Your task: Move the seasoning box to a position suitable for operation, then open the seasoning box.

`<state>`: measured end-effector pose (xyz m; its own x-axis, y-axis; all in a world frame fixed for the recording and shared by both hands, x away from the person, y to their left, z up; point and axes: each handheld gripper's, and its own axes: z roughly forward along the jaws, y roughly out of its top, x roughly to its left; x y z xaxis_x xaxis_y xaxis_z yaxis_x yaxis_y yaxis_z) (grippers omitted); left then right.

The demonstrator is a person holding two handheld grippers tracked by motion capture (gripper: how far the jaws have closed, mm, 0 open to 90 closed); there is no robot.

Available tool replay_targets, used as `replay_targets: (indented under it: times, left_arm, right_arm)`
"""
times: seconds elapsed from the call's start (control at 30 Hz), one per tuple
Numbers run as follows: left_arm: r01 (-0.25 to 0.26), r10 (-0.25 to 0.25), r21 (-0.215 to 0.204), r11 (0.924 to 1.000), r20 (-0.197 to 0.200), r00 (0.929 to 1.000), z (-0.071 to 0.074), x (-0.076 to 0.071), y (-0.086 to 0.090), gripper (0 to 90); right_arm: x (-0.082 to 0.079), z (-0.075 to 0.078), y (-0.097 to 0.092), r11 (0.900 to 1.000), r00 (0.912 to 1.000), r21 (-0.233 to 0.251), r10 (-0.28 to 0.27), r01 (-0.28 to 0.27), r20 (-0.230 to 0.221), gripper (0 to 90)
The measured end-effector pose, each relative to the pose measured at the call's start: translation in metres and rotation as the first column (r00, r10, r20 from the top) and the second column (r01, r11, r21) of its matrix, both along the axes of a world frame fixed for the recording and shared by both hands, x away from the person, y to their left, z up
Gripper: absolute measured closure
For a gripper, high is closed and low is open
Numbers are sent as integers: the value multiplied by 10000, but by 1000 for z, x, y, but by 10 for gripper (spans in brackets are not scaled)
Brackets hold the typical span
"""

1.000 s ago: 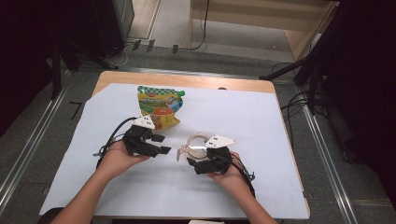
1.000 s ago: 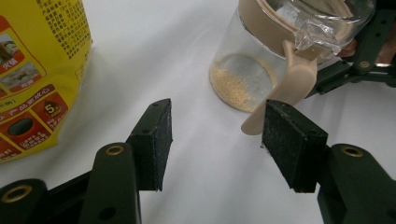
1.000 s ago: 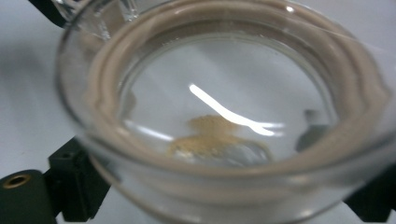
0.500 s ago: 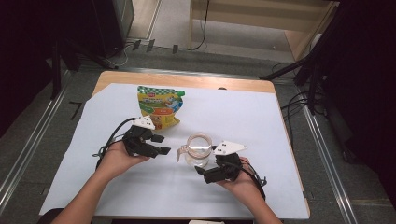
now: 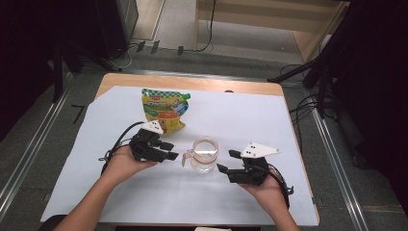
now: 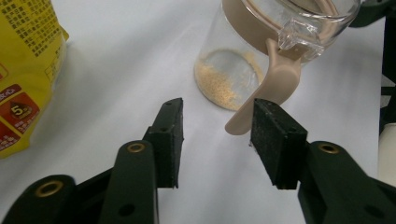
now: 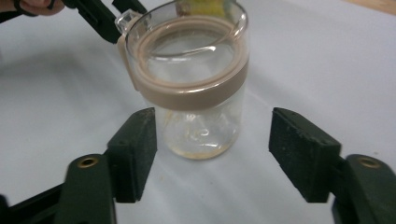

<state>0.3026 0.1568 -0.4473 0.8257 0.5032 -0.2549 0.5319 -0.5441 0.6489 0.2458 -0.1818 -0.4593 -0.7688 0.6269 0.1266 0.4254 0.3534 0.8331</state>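
A clear glass jar with a tan collar stands at mid-table, a few yellowish crumbs on its bottom. Its tan handle points toward my left gripper. That gripper's jaws have just been closing; they stand open, the handle's tip close by the right pad, the other pad well apart. My right gripper sits just right of the jar. Its jaws have just been closing too and stand open, wider than the jar, neither pad pressing. A yellow pouch lies behind the left gripper.
A white sheet covers the wooden table. Cables lie on the floor beyond the far edge, and dark stands flank both sides. The pouch's corner lies left of the left jaws.
My right gripper has drawn back from the jar toward the right and lifted a little, its jaws narrower than before. The left hand has kept its place, its jaws closer together.
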Motion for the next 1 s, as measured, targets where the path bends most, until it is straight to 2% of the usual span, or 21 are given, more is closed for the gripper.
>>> replay_targets:
  times: [0.1, 0.27, 0.4, 0.47, 0.57, 0.67, 0.77, 1.0]
  left_arm:
    - [95, -91, -151, 9998, 248, 9997, 3, -2, -5, 659]
    - [321, -319, -175, 9993, 114, 9994, 3, -2, -10, 759]
    - [569, -570, -161, 9983, -67, 9984, 0, -1, -15, 832]
    - [634, -635, -153, 9979, -50, 9980, 0, -1, -16, 859]
    - [782, -782, -114, 9969, 9, 9969, 0, -2, -18, 900]
    - [809, -809, -112, 9967, 38, 9967, 0, -1, -19, 900]
    - [758, -758, 3, 9971, 3, 9971, 0, -1, -19, 900]
    - [735, -738, 173, 9971, 173, 9971, -2, -1, -22, 900]
  right_arm:
    - [0, 3, 0, 9998, 9999, 147, -102, 101, 36, 475]
    - [1, 4, 0, 9995, 9998, 276, -135, 139, -129, 545]
    - [1, 4, -2, 9994, 9996, 314, -141, 149, -256, 664]
    - [1, 5, -2, 9994, 9993, 272, -205, 213, -320, 685]
    - [1, 6, -2, 9991, 9989, 322, -261, 274, -395, 833]
    - [1, 6, -3, 9985, 9984, 416, -331, 350, -464, 896]
    - [0, 6, -2, 9985, 9989, 435, -306, 322, -356, 900]
    - [-2, 2, 9, 9997, 9983, 251, 52, -38, -573, 900]
